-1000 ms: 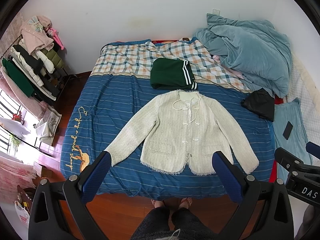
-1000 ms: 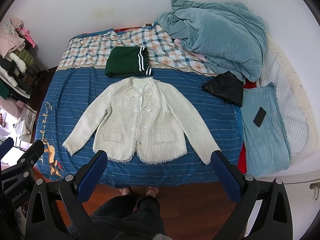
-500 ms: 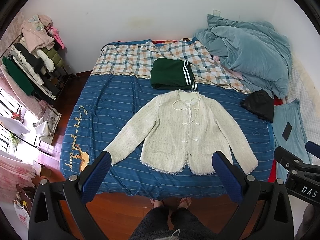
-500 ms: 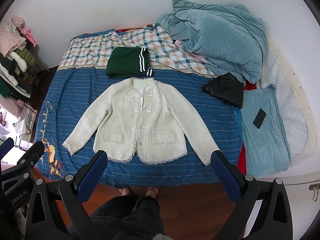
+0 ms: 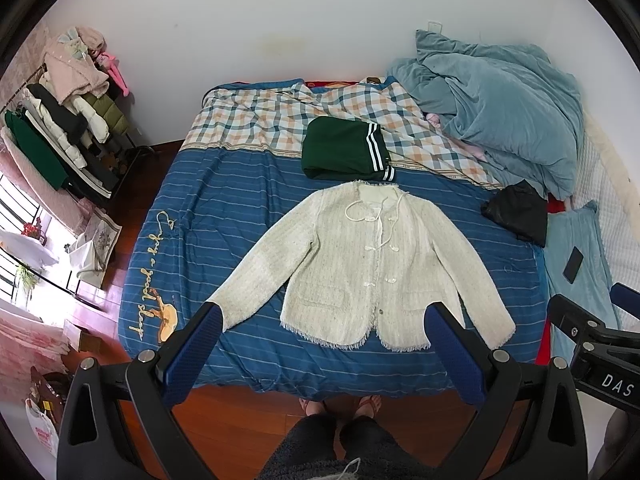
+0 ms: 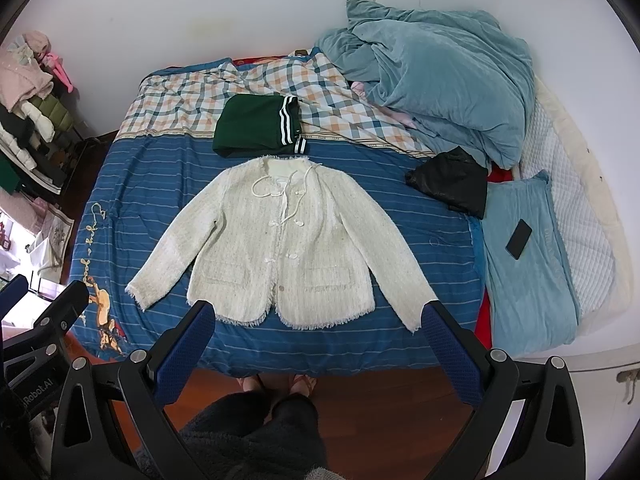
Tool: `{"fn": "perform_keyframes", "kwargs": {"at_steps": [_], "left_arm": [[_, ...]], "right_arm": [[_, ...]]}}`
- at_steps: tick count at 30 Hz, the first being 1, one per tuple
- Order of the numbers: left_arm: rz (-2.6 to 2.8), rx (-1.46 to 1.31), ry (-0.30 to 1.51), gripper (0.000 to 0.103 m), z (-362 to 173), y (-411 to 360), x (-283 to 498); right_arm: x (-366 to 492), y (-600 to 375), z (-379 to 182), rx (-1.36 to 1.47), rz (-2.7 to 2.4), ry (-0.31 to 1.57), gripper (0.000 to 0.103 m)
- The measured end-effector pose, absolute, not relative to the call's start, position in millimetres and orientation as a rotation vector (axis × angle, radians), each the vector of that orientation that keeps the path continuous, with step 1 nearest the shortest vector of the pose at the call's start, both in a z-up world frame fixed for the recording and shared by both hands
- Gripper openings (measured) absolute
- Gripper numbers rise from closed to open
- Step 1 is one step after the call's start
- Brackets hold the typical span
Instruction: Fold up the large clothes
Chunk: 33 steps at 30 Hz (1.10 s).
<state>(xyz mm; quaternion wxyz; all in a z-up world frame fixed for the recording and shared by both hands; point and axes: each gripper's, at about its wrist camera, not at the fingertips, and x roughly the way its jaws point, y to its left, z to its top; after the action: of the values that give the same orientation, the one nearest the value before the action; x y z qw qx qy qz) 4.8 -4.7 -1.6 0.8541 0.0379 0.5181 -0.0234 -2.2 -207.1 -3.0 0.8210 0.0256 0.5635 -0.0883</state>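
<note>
A cream tweed jacket is laid flat, unfolded, on the blue striped bedspread, both grippers held released above its hem; a sleeve likely gets grasped first.

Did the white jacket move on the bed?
No. The white jacket lies flat, collar just below the green clothes, same as before.

Home bedroom: bed w/ duvet, clothes rack, wood floor
</note>
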Motion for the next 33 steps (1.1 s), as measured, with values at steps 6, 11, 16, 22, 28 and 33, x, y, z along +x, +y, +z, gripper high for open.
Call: {"fn": "perform_keyframes", "kwargs": {"at_steps": [6, 11, 16, 22, 28, 33], "left_arm": [[-0.052, 0.080, 1.090, 0.103, -3, -4, 4], [-0.045, 0.084, 1.080, 0.103, -6, -5, 10], [0.014, 0.129, 1.005, 0.103, -34, -6, 45], [0.050, 0.162, 1.050, 0.103, -110, -16, 105], [0.150, 0.192, 1.136, 0.103, -201, -51, 155], [0.181, 0.248, 1.217, 0.103, -286, -86, 182]], "right_arm": [[-2, -207, -4, 0.061, -0.189, 1.204, 0.103], [11, -212, -11, 0.110, -0.189, 1.205, 0.103], [22, -264, -64, 0.301, -0.291, 1.225, 0.103], [20, -378, -177, 0.575, -0.516, 1.251, 0.063], [-4, -492, -331, 0.864, -0.656, 1.287, 0.051], [-41, -574, -458, 0.922, -0.797, 1.332, 0.065]]}}
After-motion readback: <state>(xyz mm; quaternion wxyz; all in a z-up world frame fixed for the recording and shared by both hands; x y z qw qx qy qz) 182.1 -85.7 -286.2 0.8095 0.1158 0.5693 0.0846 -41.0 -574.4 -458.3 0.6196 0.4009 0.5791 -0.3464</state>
